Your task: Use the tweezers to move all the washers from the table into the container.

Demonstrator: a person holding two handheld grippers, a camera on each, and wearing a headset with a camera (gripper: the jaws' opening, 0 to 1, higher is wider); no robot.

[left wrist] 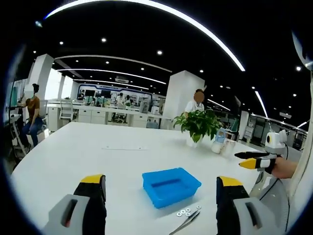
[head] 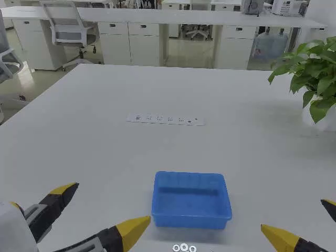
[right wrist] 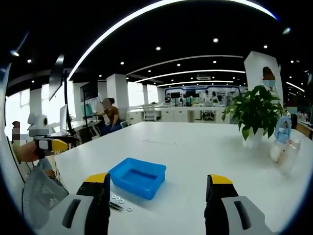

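Lying near left tool (left wrist: 161,180), washers (left wrist: 186,211) sit beside tweezers (left wrist: 185,223).

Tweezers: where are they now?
In the left gripper view, bottom centre, the tweezers lie on the table beside the washers, in front of the blue container.

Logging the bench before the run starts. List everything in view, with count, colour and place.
container: one, blue, near middle of the table
washers: four, silver, on the table on the person's side of the container
tweezers: one pair, metal, lying beside the washers
power strip: one, white, beyond the container
plant: one, green, far right
table: one, white
water jugs: two, bluish, floor beyond the table
left hand-held gripper: one, black with yellow tips, open, low left
right hand-held gripper: one, same colours, open, low right
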